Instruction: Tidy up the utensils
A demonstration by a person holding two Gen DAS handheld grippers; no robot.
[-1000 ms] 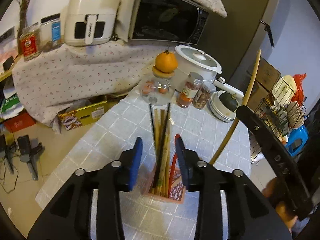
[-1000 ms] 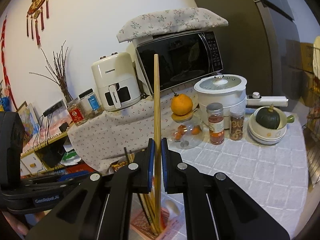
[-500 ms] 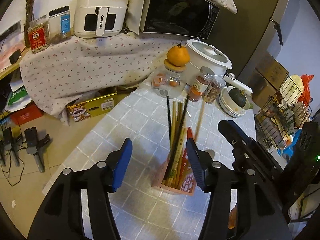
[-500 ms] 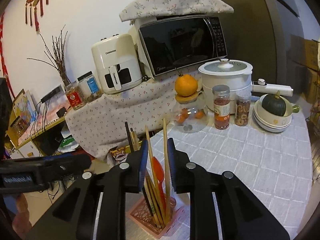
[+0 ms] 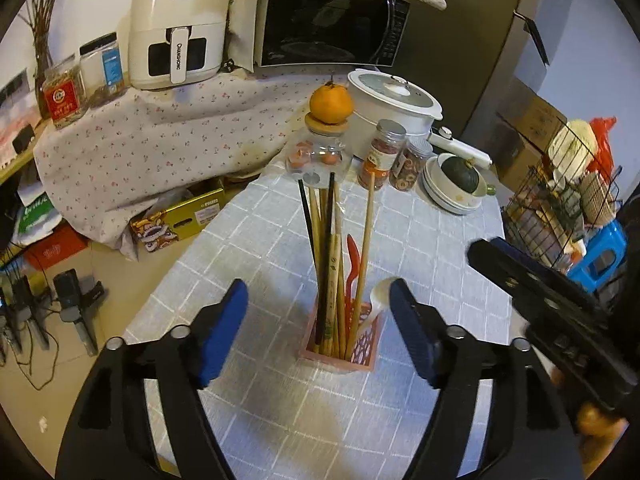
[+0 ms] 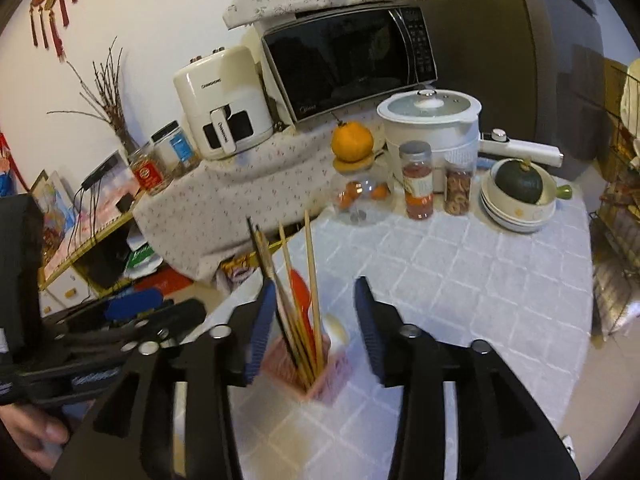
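Observation:
A pink utensil holder (image 5: pixel 340 350) (image 6: pixel 326 372) stands on the grey checked tablecloth (image 5: pixel 248 256). It holds black and wooden chopsticks (image 5: pixel 326 264) (image 6: pixel 296 300), a long wooden stick (image 5: pixel 366 240), a red spoon (image 5: pixel 352 256) and a white spoon (image 5: pixel 380 292). My left gripper (image 5: pixel 318 308) hovers just in front of the holder; its jaws are opening, wide apart, and the pads touch nothing. My right gripper (image 6: pixel 316 300) straddles the utensil tops with its jaws opening and no pad pressing on them. It also shows as a black arm (image 5: pixel 532 284) to the right of the holder.
Behind the holder stand a glass jar with an orange (image 5: pixel 331 104) on its lid, two spice jars (image 5: pixel 380 152), a white cooker (image 5: pixel 394 100) and stacked bowls with a green squash (image 5: pixel 460 176). A wire rack (image 5: pixel 560 208) is at the right. The table edge drops off at the left.
The right gripper let go of the long wooden stick, which now stands in the holder. Both grippers' jaws spread wider and drew back a little from the holder.

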